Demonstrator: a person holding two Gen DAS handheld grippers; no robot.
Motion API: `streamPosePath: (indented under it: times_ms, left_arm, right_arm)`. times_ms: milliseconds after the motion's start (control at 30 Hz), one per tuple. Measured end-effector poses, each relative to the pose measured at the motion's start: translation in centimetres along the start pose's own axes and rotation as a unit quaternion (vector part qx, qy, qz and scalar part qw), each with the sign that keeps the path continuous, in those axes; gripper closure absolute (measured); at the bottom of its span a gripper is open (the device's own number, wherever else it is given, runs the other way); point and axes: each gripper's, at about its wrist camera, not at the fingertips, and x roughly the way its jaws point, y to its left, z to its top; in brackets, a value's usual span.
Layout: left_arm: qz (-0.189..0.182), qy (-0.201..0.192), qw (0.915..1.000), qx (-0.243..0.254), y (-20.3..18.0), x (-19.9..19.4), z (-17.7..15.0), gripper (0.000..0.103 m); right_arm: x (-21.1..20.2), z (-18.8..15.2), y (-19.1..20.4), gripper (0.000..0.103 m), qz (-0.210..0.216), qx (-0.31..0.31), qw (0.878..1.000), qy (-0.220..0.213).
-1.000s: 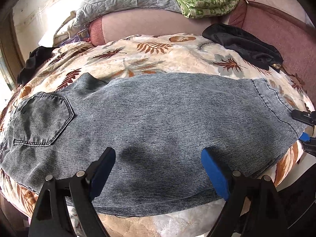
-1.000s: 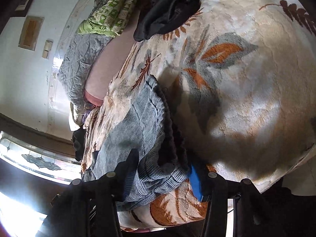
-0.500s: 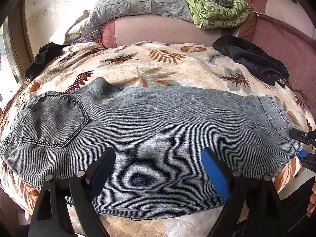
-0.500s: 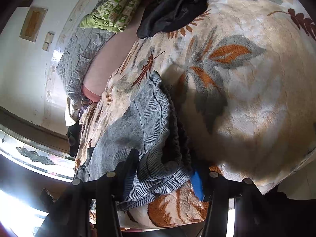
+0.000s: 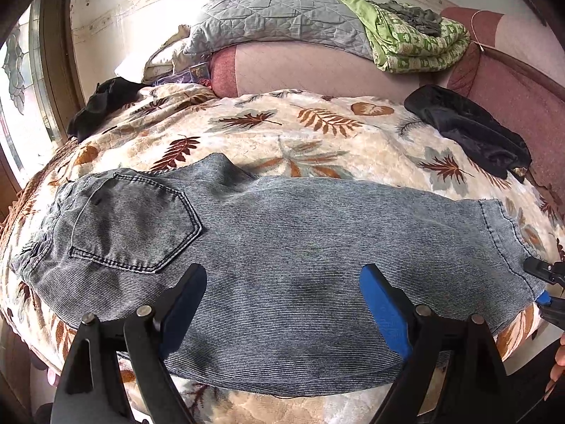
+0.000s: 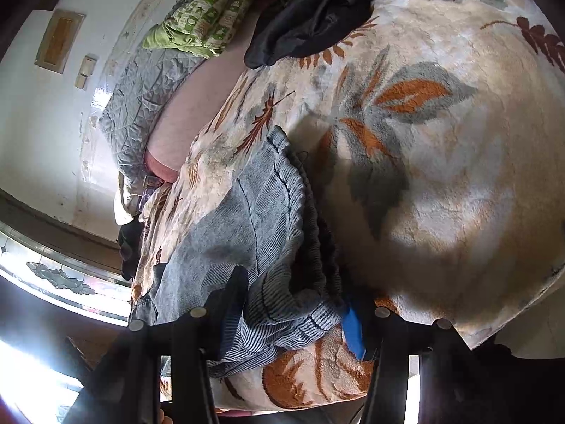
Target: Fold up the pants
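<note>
Grey-blue denim pants [image 5: 289, 258] lie folded lengthwise across the leaf-print blanket [image 5: 282, 141], back pocket [image 5: 134, 226] at the left, leg hems [image 5: 505, 240] at the right. My left gripper [image 5: 282, 304] is open above the middle of the near edge, holding nothing. My right gripper [image 6: 293, 314] is at the hem end; its jaws stand apart around the bunched hem cloth [image 6: 282, 282], one finger on top and the blue pad [image 6: 353, 328] under it. It also shows at the right edge of the left wrist view [image 5: 543, 282].
A black garment [image 5: 469, 127] lies at the back right of the bed, another dark one [image 5: 102, 102] at the back left. A grey quilt [image 5: 275, 14] and a green blanket [image 5: 413, 42] lie on the pink headboard. A window [image 5: 14, 70] is at the left.
My left gripper has drawn back and up, so more of the bed shows. My right gripper has stayed at the hem, jaws still around the cloth.
</note>
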Motion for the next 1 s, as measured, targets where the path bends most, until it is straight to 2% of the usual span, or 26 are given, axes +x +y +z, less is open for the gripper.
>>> streamPosePath:
  times_ms: [1000]
  left_arm:
    - [0.025,-0.024,0.999,-0.028,1.8,-0.9,0.7,0.014]
  right_arm:
    - [0.3,0.0,0.3,0.051,-0.008,-0.012,1.0,-0.002]
